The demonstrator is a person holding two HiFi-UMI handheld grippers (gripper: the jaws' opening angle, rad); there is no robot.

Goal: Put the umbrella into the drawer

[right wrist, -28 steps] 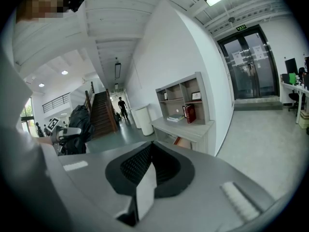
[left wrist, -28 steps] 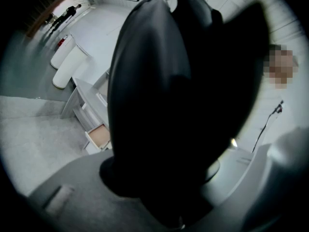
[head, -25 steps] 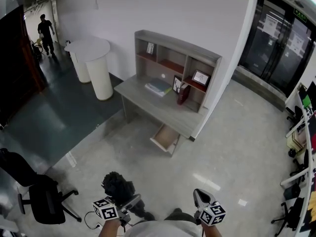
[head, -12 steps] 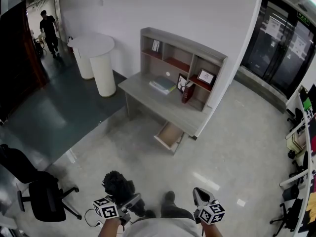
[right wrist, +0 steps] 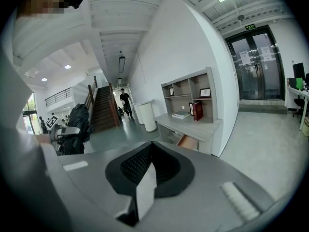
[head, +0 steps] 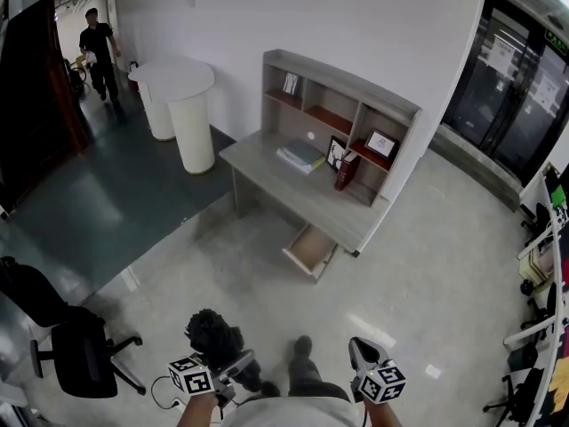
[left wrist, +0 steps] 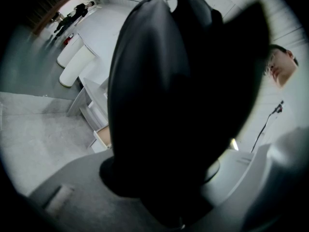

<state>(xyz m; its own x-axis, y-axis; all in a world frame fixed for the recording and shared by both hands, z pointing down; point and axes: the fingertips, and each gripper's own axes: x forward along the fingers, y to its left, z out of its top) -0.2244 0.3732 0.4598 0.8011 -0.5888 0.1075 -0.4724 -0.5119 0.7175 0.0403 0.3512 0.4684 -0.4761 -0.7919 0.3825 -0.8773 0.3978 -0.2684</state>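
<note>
At the lower left, the left gripper (head: 229,365) is clamped on the folded black umbrella (head: 213,334), whose dark bulk fills the left gripper view. It is carried above the floor (head: 427,265), well apart from the desk (head: 298,192). Under the desk's front edge, near its right corner, the drawer (head: 311,249) stands pulled out. At the lower right, the right gripper (head: 363,354) has its jaws pressed together with nothing between them.

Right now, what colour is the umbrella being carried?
The umbrella is black, clearest in the head view.
</note>
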